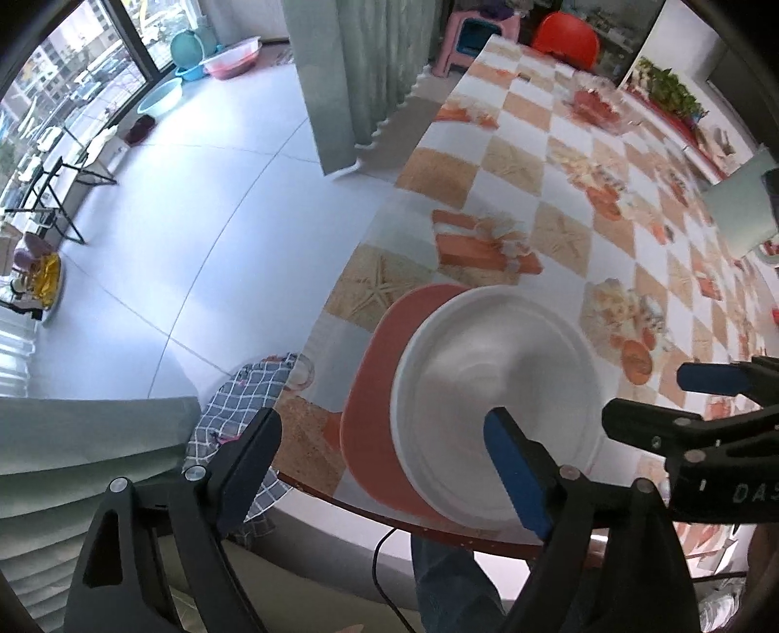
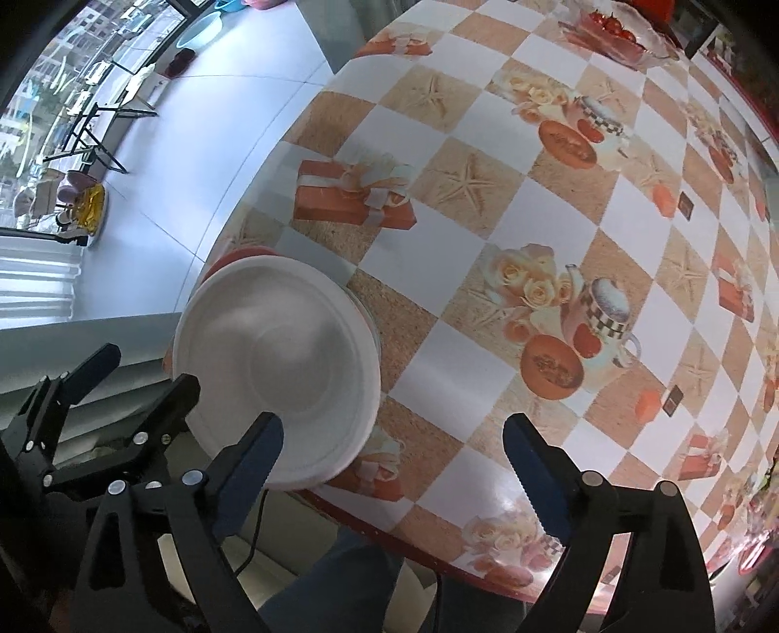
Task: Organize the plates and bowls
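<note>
A white bowl (image 1: 487,370) (image 2: 277,360) rests upside up on a red-orange plate (image 1: 375,370) (image 2: 243,253) at the near left corner of the table (image 1: 487,160) (image 2: 487,214). My left gripper (image 1: 380,428) (image 2: 146,367) hangs open over the stack's left side, one blue pad above the bowl, the other finger out past the table's edge. My right gripper (image 2: 393,428) (image 1: 642,397) hangs open just right of the bowl, its left finger over the bowl's rim. Neither holds anything.
The table wears a chequered orange and white cloth. A glass dish of red fruit (image 1: 594,104) (image 2: 613,34) sits at its far end, a white box (image 1: 740,204) at the right. A checked cloth (image 1: 243,399) hangs by the corner. A person's leg (image 1: 448,574) is below the near edge.
</note>
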Action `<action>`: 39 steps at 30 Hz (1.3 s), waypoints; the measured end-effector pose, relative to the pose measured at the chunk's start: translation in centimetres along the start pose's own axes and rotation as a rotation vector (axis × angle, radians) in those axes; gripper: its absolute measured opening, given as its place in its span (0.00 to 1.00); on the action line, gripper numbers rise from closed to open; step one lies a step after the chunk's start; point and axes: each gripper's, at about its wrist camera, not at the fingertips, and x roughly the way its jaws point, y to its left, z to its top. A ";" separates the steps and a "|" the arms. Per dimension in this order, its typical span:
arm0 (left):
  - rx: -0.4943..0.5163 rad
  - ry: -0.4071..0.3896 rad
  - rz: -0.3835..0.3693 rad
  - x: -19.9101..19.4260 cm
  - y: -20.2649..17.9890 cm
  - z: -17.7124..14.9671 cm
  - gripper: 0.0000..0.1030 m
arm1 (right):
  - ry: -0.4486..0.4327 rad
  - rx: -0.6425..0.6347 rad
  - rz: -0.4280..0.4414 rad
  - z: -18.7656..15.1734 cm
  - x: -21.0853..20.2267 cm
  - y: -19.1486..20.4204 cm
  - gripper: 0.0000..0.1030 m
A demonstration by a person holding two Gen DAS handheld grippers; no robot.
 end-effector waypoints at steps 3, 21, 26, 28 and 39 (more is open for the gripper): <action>-0.007 -0.043 0.001 -1.8 0.2 -0.2 0.85 | -0.016 0.005 -0.009 -0.6 -1.1 -0.3 0.90; 0.108 0.002 0.031 -4.3 -1.6 -0.6 0.85 | -0.059 0.062 -0.009 -2.4 -3.7 -0.6 0.90; 0.146 0.005 0.041 -4.4 -2.7 -0.9 0.85 | -0.060 0.075 -0.021 -2.6 -3.9 -0.9 0.90; 0.158 0.011 0.039 -4.4 -3.1 -1.0 0.85 | -0.058 0.081 -0.021 -2.7 -3.9 -1.0 0.90; 0.216 0.022 0.051 -4.4 -4.6 -1.1 0.85 | -0.052 0.086 -0.013 -2.8 -3.7 -1.0 0.90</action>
